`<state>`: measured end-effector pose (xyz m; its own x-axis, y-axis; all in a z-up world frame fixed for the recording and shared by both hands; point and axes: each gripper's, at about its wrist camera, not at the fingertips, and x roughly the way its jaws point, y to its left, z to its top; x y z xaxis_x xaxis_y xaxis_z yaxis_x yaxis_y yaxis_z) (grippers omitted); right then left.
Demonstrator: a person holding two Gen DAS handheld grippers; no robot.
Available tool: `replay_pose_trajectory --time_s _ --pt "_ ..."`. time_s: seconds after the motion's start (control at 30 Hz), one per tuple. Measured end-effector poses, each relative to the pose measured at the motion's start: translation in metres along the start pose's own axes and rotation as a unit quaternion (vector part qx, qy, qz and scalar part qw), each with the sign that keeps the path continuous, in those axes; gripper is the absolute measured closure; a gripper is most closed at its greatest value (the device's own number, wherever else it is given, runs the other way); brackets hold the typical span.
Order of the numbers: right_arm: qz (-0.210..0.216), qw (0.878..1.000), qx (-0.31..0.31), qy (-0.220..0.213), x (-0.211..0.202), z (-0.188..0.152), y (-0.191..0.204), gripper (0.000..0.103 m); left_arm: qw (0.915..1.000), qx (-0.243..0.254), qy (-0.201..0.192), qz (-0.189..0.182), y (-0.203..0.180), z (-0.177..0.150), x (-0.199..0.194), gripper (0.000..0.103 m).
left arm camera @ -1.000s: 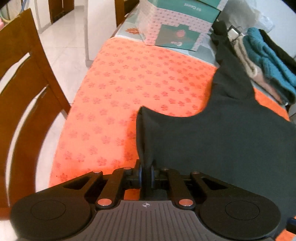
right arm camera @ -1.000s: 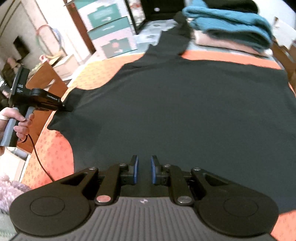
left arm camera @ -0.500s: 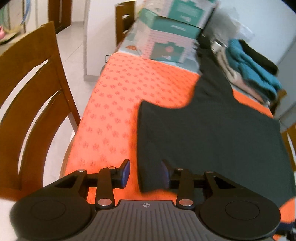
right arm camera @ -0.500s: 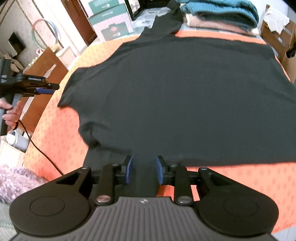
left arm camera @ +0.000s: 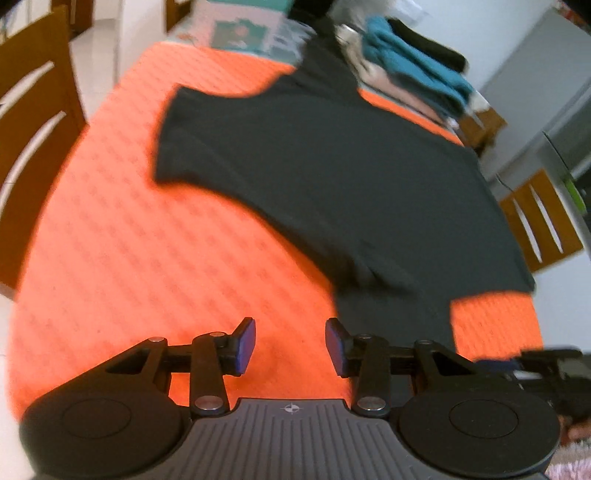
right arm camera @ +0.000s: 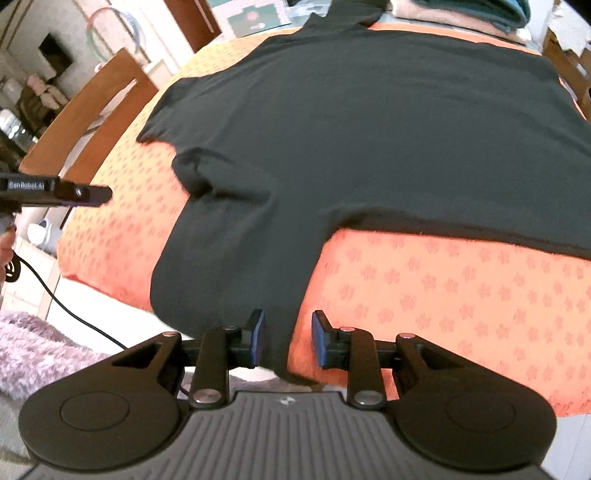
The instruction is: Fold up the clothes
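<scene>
- Black shirt (right arm camera: 369, 122) lies spread flat on the orange floral cloth (right arm camera: 443, 288), body across the middle of the table, one sleeve toward the near edge.
- My left gripper (left arm camera: 290, 345): fingers released, wide apart, nothing between them, only orange cloth underneath. It sits near the table's front edge, just left of the near sleeve.
- My right gripper (right arm camera: 287, 341): fingers also apart. The sleeve end (right arm camera: 229, 266) hangs over the table edge and passes between the pads; fabric looks loose, not pinched, though the view there is dark.
- Small bunched fold (right arm camera: 195, 173) at the armpit where the sleeve meets the body.
- Far end: stack of folded clothes (left arm camera: 413, 70), teal on top, and a patterned box (left arm camera: 243, 29).
- Wooden chair (left arm camera: 33, 122) to the left of the table.
</scene>
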<state>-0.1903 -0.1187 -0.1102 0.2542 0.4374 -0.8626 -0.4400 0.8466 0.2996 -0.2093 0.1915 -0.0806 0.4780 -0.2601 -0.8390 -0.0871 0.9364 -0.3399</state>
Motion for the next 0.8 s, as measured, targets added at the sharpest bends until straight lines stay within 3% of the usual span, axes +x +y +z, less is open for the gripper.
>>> replay_pose_trajectory --time_s 0.23,0.53,0.6,0.67,0.8 --pt "0.004 1.0 -0.029 -0.003 -0.005 -0.024 0.002 0.066 0.9997 0.016 0.02 -0.001 -0.039 -0.037 0.021 0.055" --pt "0.003 0.999 -0.043 -0.01 -0.019 -0.042 -0.004 0.066 0.9991 0.031 0.006 0.03 -0.059 -0.042 0.04 0.061" --pt "0.003 0.999 -0.041 -0.013 -0.021 -0.042 -0.005 0.062 0.9991 0.03 0.003 0.028 -0.06 -0.042 0.038 0.074" --pt "0.004 0.999 -0.037 -0.017 -0.021 -0.042 -0.006 0.06 0.9992 0.03 0.001 0.026 -0.06 -0.042 0.035 0.098" --pt "0.006 0.999 -0.037 -0.024 -0.015 -0.036 -0.004 0.06 0.9994 0.029 -0.005 0.021 -0.06 -0.042 0.029 0.1"
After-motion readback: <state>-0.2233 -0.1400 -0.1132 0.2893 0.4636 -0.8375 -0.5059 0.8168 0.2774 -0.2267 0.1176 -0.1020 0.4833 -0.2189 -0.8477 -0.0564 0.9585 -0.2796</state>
